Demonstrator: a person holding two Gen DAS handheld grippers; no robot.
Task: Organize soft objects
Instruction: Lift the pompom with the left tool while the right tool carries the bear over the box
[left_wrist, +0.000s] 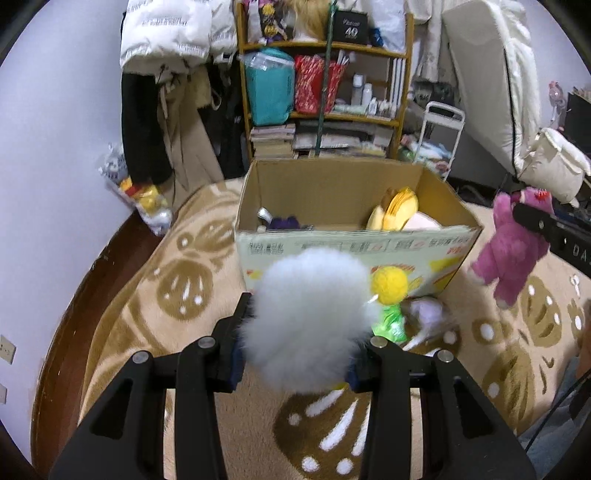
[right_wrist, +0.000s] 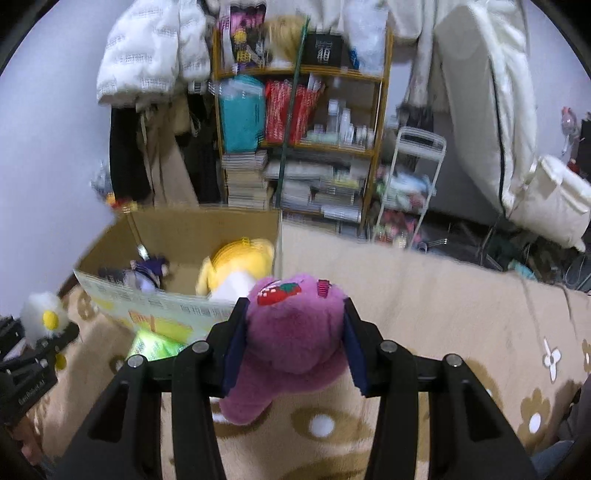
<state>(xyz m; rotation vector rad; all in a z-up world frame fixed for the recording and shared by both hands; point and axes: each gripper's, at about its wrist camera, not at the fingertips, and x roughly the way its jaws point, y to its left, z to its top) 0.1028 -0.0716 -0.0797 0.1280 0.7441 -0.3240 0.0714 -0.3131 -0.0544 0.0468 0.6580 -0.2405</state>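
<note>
My left gripper (left_wrist: 301, 332) is shut on a fluffy white plush (left_wrist: 310, 325) with a yellow centre, held above the rug in front of the open cardboard box (left_wrist: 332, 192). It also shows in the right wrist view (right_wrist: 42, 317). My right gripper (right_wrist: 293, 325) is shut on a purple plush bear (right_wrist: 291, 347) with a strawberry patch, held just right of the box (right_wrist: 177, 229). The bear also shows in the left wrist view (left_wrist: 513, 247). Inside the box lie a yellow plush (left_wrist: 397, 212) and a small dark purple toy (left_wrist: 284, 222).
A yellow-headed green toy (left_wrist: 389, 306) and a pale lilac plush (left_wrist: 428, 317) lie on the beige patterned rug (left_wrist: 184, 288) by the box front. A cluttered wooden shelf (left_wrist: 325, 85), hanging coats (left_wrist: 155, 110) and a white cart (left_wrist: 441, 133) stand behind.
</note>
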